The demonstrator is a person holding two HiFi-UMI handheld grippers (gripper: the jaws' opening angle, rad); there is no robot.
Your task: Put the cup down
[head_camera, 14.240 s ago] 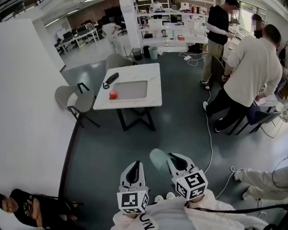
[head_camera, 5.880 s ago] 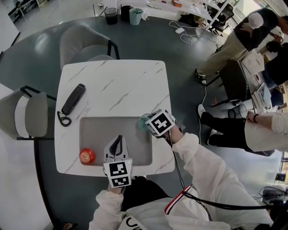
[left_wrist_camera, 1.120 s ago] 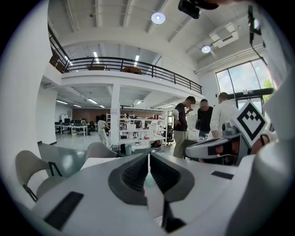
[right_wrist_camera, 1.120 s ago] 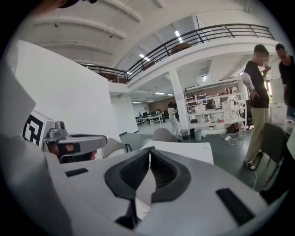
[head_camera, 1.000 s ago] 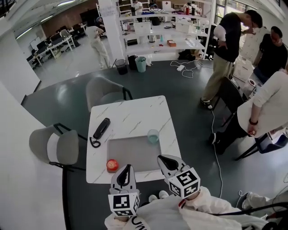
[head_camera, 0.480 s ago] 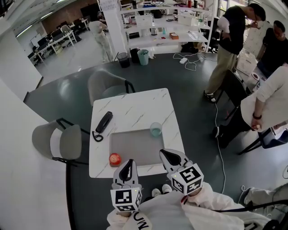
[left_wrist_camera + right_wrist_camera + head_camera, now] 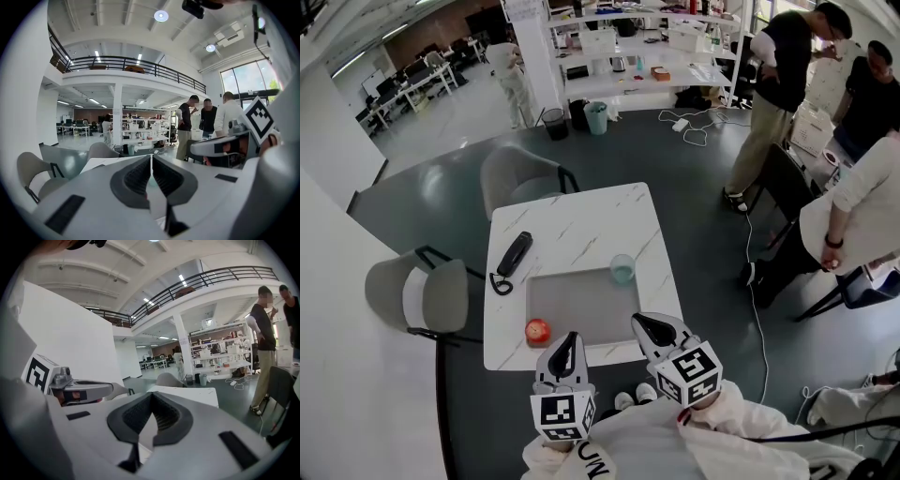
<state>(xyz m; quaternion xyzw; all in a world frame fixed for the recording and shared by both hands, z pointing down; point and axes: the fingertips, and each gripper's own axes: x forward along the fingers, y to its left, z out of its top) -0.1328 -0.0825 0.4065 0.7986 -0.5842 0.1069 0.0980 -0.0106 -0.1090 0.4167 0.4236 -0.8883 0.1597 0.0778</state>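
Cup (image 7: 622, 269) is set upright near the right edge of the tabletop (image 7: 572, 225); left claw (image 7: 568, 338) and right claw (image 7: 640, 322) are closed, nothing held. It could be knocked off by a careless sweep.

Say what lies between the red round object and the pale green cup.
Only the bare grey rectangular mat lies between the small red round object and the translucent pale green cup, as the head view shows.
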